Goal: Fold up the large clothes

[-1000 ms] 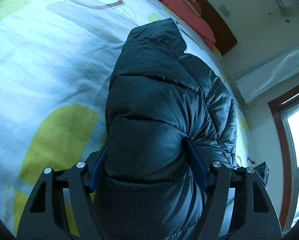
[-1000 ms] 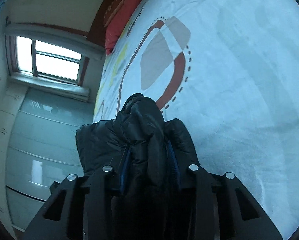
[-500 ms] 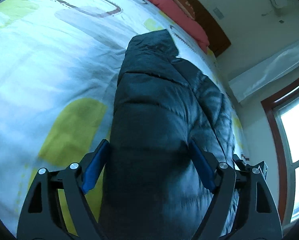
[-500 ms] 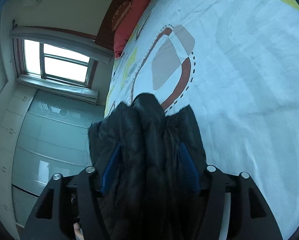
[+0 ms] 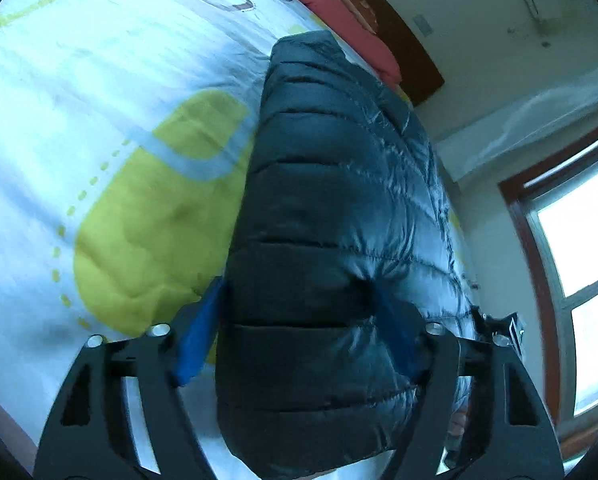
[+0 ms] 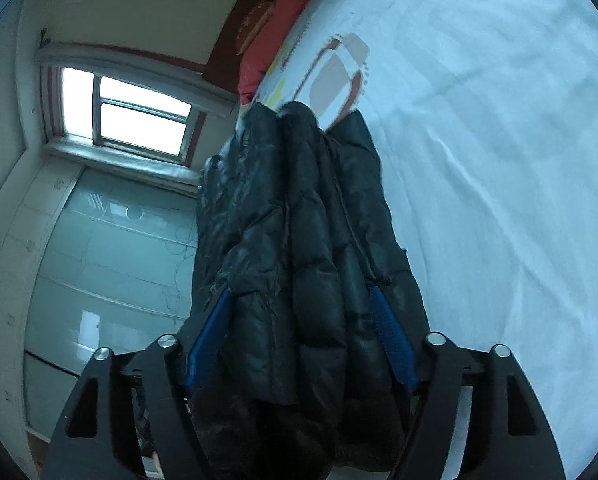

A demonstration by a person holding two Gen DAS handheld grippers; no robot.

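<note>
A dark quilted puffer jacket (image 5: 339, 160) lies folded lengthwise on a bed (image 5: 99, 100) with a white, yellow and brown patterned cover. My left gripper (image 5: 295, 288) has its blue pads (image 5: 195, 336) on both sides of the jacket's thick near end; its jaws are closing and the right pad dents the fabric. In the right wrist view the jacket (image 6: 299, 184) is a bundle of several folds stretching away over the bed's (image 6: 479, 160) edge. My right gripper (image 6: 299, 292) is closing on that bundle, with a pad (image 6: 391, 340) against each side.
A red pillow (image 5: 339, 4) and a dark wooden headboard (image 5: 411, 52) stand at the bed's far end. A bright window (image 6: 139, 112) and pale glossy wardrobe doors (image 6: 111, 260) are beside the bed. The bed's edge runs right next to the jacket.
Both grippers have travelled across the bed with the jacket between their jaws. The right gripper now spans a much wider bundle than a second ago. The left jaws widened, then narrowed.
</note>
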